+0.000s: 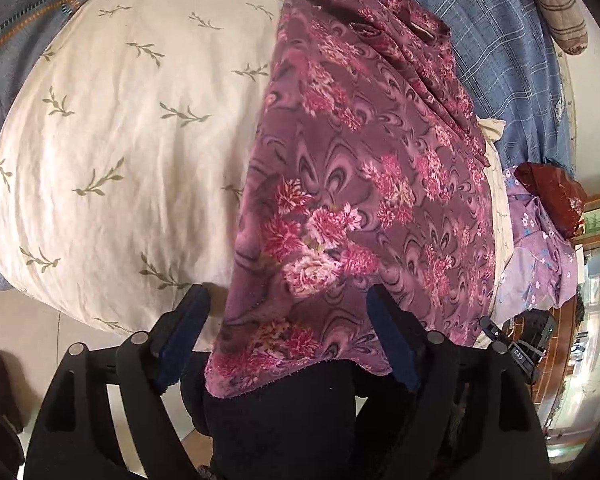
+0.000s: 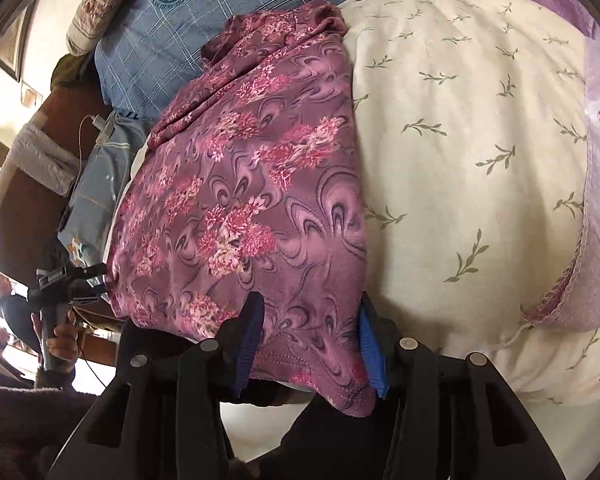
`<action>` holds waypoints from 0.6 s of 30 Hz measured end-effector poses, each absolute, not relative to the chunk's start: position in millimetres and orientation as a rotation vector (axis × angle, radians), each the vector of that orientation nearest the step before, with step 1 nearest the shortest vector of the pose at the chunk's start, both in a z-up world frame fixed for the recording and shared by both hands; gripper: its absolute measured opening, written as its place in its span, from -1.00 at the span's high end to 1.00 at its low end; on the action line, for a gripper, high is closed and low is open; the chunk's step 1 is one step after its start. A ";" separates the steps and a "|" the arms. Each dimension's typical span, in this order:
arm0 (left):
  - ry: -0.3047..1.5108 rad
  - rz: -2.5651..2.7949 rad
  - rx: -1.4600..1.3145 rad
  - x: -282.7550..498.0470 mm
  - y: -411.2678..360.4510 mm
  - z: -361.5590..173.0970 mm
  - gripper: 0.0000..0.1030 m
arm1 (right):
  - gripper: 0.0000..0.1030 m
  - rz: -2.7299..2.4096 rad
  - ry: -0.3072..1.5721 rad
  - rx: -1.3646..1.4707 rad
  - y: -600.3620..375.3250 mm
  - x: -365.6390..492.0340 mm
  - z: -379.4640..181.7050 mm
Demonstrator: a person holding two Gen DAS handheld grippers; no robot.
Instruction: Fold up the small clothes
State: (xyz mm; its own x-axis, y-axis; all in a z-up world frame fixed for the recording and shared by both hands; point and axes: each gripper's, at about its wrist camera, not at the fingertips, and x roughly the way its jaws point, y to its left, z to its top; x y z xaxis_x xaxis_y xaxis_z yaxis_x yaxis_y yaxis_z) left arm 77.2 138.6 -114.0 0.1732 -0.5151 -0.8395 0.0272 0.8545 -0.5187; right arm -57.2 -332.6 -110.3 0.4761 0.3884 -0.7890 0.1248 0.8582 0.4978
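Observation:
A purple garment with pink flower print (image 1: 364,168) lies spread flat on a cream bedspread with a leaf pattern (image 1: 120,140). Its near edge hangs over the bed's edge. My left gripper (image 1: 287,296) stands wide open over that edge, one corner of the cloth lying loose between its fingers. In the right wrist view the same garment (image 2: 240,184) runs away from me. My right gripper (image 2: 311,304) is open, the stitched hem lying slack across the gap without being pinched. At the left of that view a hand holds the left gripper (image 2: 70,276).
A blue plaid cloth (image 1: 492,40) lies at the head of the bed beside a striped pillow (image 1: 560,8). A lilac flowered cloth (image 1: 536,248) and a dark red bag (image 1: 552,192) sit past the garment. Lilac fabric (image 2: 596,200) covers the bedspread's right side. Pale floor (image 1: 20,320) shows below the bed edge.

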 end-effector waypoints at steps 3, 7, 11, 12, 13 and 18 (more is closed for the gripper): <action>1.316 -0.421 -0.424 71.6 132.5 -110.4 -0.38 | 0.79 0.127 1.082 0.460 -328.7 -55.4 -111.2; 1.342 -0.499 -0.456 66.0 122.8 -113.8 0.95 | 0.91 0.137 1.060 0.495 -336.4 -60.4 -107.2; 1.279 -0.538 -0.529 66.1 130.1 -97.9 0.95 | 0.92 0.231 1.002 0.617 -342.6 -67.8 -95.8; 1.262 -0.545 -0.543 66.3 132.0 -92.9 0.95 | 0.92 0.251 0.990 0.652 -345.1 -68.8 -93.6; 1.235 -0.550 -0.553 67.1 134.5 -84.6 0.95 | 0.92 0.266 0.974 0.687 -348.0 -69.8 -91.4; 1.208 -0.544 -0.550 76.9 135.9 -72.6 0.95 | 0.92 0.307 0.951 0.803 -356.5 -62.7 -94.0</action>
State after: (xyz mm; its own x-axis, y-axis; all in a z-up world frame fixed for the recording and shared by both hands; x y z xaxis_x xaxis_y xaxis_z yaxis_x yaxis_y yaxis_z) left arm 76.9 135.9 -72.6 0.2626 -0.6546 -0.7089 0.0966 0.7489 -0.6556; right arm -62.7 -356.5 -94.0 0.5655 0.5620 -0.6036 0.1026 0.6783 0.7276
